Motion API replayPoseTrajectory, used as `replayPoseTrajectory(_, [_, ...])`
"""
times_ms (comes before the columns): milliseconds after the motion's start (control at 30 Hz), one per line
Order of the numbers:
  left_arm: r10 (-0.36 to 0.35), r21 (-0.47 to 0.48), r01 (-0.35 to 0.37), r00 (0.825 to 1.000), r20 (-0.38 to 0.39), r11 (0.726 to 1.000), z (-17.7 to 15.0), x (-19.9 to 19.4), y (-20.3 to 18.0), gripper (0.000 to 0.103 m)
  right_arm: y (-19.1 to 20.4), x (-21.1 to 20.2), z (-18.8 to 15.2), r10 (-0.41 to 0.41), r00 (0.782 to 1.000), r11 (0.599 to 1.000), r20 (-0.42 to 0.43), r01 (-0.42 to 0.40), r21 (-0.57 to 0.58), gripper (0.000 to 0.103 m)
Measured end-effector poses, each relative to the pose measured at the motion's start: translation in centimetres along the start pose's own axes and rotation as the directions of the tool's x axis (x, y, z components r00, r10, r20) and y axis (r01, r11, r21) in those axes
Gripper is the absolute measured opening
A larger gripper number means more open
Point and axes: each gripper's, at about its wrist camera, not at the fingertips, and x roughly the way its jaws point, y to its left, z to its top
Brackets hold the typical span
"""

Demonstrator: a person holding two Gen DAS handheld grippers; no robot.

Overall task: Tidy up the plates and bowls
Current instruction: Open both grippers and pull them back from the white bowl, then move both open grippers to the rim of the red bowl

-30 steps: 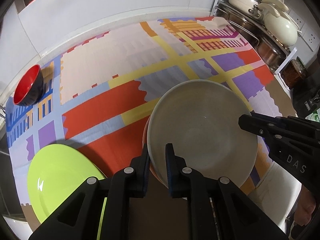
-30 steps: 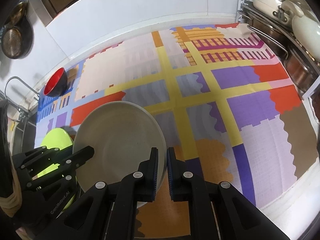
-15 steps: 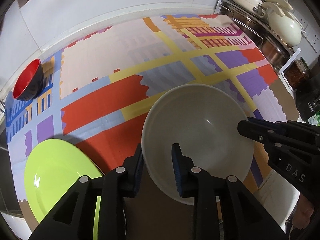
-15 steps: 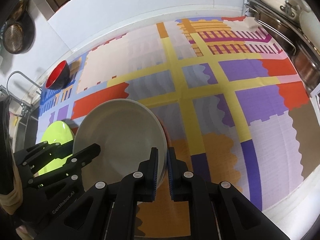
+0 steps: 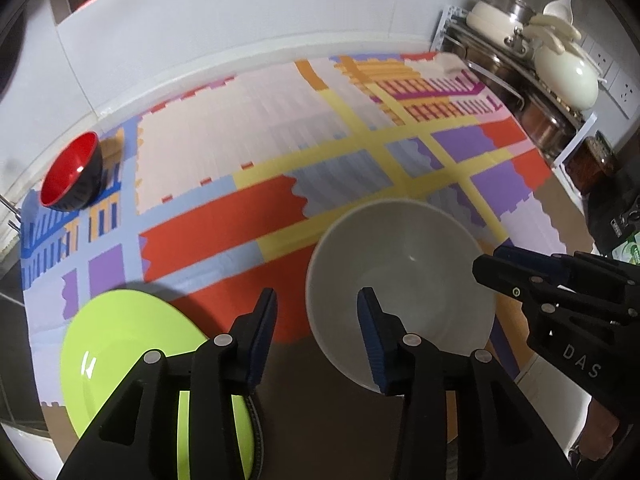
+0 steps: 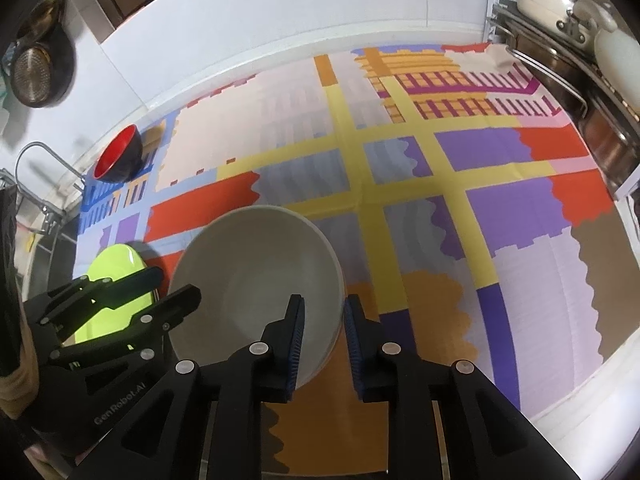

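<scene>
The white bowl (image 5: 400, 276) sits on the patterned cloth (image 5: 280, 128) that covers the counter, near its front edge, and both grippers are letting it go; the left gripper (image 5: 316, 332) has just been opening, its blue-padded fingers (image 5: 370, 340) spread astride the near-left rim with clear gaps to the wall, so nothing is pinched; the right gripper (image 6: 323, 340) has just been opening too, its fingers (image 6: 297, 340) parted only a little, the bowl's right rim standing between them with no pad seen pressing on it; the bowl looks like glazed ceramic, so it is judged stiff, fairly heavy for a one-sided pinch, slick on the pads and liable to chip if it knocks another dish; the rim is the only place to take hold, best from opposite sides as here, with one finger inside and one outside the wall; nothing lies in it, just a bare pale interior; whether another dish sits beneath it cannot be told from these views; the lime-green plate (image 5: 132, 352) lies flat just to its left, bare as well, partly under the left gripper; the red-and-black bowl (image 5: 72, 174) leans tipped at the far left corner against the white wall, red inside showing, nothing in it; pots crowd the rack (image 5: 520, 76) at the far right.
</scene>
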Motion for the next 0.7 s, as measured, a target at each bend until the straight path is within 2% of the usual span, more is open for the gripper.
replayPoseTrajectory(267, [0.016,-0.029,-0.014,0.997,0.075,0.999,0.5,-2.6,2.4,0.045,2.1,-1.7,0.7,0.004,0.998,0.999,0.058,-0.001,-0.050,0.022])
replayPoseTrajectory(500, [0.063,-0.073,-0.054,0.990,0.124,0.996,0.4,-4.5,5.8,0.045,5.6,-2.5,2.0,0.061,0.992,0.993,0.115,-0.048,-0.109,0.022])
replayPoseTrajectory(600, [0.082,-0.097,-0.069,0.987,0.140,0.993,0.3,-5.1,7.4,0.045,7.3,-2.6,2.5,0.079,0.988,0.989,0.131,-0.061,-0.138,0.027])
replayPoseTrajectory(700, [0.108,-0.123,-0.089,0.982,0.156,0.988,0.3,-5.9,9.0,0.045,8.9,-2.6,3.3,0.096,0.984,0.984,0.149,-0.071,-0.161,0.027])
